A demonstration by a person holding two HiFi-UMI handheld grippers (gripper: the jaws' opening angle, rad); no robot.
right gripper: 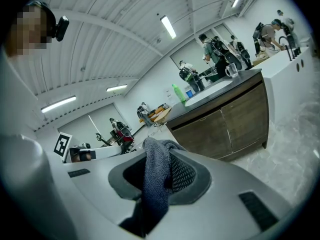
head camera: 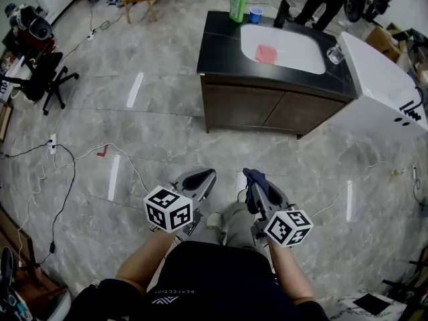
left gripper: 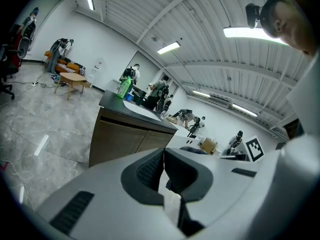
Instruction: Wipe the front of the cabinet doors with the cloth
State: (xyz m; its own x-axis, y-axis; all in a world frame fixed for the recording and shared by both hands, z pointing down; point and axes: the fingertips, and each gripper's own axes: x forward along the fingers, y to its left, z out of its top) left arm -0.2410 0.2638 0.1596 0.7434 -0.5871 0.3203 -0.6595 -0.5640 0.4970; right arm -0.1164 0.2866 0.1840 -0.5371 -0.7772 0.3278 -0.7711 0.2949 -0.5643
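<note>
Two fingers of the right gripper (right gripper: 160, 148) pinch the dark cloth (right gripper: 155, 184). Its long axis runs along them, with one end bunched over their tips toward the cabinet doors (right gripper: 235, 126). On the left gripper (left gripper: 163, 156) the fingers are pressed together with nothing between them. Both hover above the floor (head camera: 134, 152), well apart from those doors.

Grey floor (head camera: 167, 146), dark countertop (head camera: 221, 45).
I see the cabinet (head camera: 267, 105) standing on that floor; on its countertop sit a green bottle (head camera: 238, 2) and blue cup (head camera: 255, 14).
</note>
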